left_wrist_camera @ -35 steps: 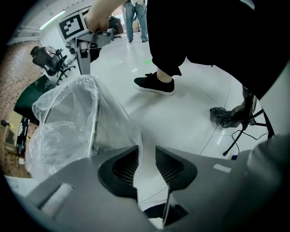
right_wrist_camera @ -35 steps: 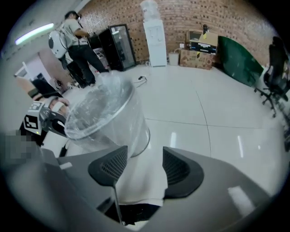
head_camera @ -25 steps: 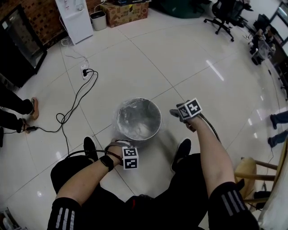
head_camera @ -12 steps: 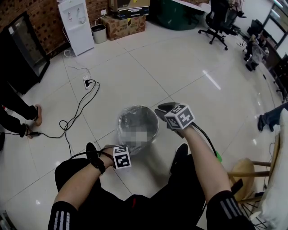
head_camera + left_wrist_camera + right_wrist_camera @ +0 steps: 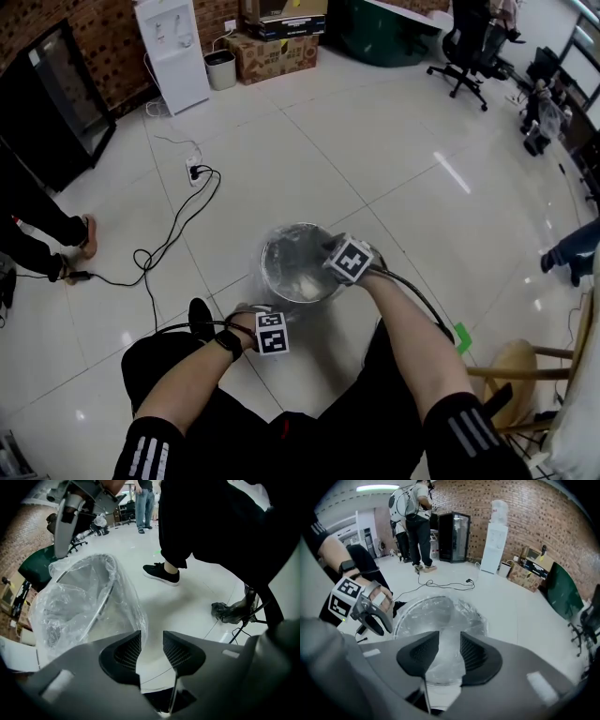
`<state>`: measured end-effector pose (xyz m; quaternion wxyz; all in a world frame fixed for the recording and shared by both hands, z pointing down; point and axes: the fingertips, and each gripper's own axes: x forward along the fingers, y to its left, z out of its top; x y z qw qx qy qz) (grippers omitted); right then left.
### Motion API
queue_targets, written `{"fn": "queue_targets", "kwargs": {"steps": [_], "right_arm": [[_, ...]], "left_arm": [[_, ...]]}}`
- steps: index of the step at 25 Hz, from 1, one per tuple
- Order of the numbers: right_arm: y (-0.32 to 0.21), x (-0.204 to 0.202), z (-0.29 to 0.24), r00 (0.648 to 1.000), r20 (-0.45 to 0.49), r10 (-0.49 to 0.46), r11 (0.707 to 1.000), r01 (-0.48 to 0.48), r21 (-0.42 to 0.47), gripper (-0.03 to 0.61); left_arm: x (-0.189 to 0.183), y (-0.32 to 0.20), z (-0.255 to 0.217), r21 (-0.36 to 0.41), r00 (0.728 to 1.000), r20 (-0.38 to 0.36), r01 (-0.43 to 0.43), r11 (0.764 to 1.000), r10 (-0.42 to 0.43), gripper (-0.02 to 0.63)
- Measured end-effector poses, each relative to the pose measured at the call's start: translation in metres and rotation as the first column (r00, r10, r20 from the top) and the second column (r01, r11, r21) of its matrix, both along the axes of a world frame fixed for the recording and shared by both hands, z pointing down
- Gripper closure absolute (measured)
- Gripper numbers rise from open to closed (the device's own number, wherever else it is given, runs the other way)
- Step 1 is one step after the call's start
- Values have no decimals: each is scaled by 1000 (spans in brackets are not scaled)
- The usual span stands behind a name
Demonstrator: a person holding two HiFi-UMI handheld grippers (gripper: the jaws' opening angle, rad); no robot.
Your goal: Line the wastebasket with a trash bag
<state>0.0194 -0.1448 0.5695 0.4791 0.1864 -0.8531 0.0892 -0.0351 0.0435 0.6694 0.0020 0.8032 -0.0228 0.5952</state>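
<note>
Wastebasket [image 5: 284,251]: round, metal, upright on white tiled floor [image 5: 394,159], centre of head view. Trash bag [image 5: 79,606]: clear film, lining the basket, draped over the rim, loose and crinkled outside it.
Right claw [image 5: 449,641]: over the basket's right rim in head view; pads apart, just been opening; film visible through the gap, not pinched.
Left claw [image 5: 151,641]: below and left of the basket in head view; pads apart, just been opening; nothing clamped, bag edge just beside one pad.
Black cable [image 5: 173,225]: on floor, left of centre.
</note>
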Motion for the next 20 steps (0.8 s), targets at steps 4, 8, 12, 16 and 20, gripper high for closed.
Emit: {"fn": "queue_targets", "kwargs": {"steps": [4, 8, 12, 16, 20], "right_arm": [[-8, -7, 16, 999, -27, -34, 999, 34, 9, 425], [-17, -32, 29, 999, -11, -43, 999, 43, 15, 399], [-30, -52, 44, 996, -75, -40, 998, 43, 36, 383], [-41, -51, 63, 985, -166, -51, 996, 63, 66, 454], [-46, -32, 80, 977, -209, -34, 998, 44, 43, 545]], "left_arm": [[-3, -5, -6, -6, 1000, -26, 16, 1000, -16, 474], [0, -1, -9, -9, 999, -50, 14, 1000, -15, 474], [3, 1, -14, -40, 998, -62, 17, 999, -19, 474], [-6, 2, -32, -89, 996, -83, 33, 995, -40, 476], [-28, 2, -50, -184, 997, -61, 44, 982, -56, 483]]}}
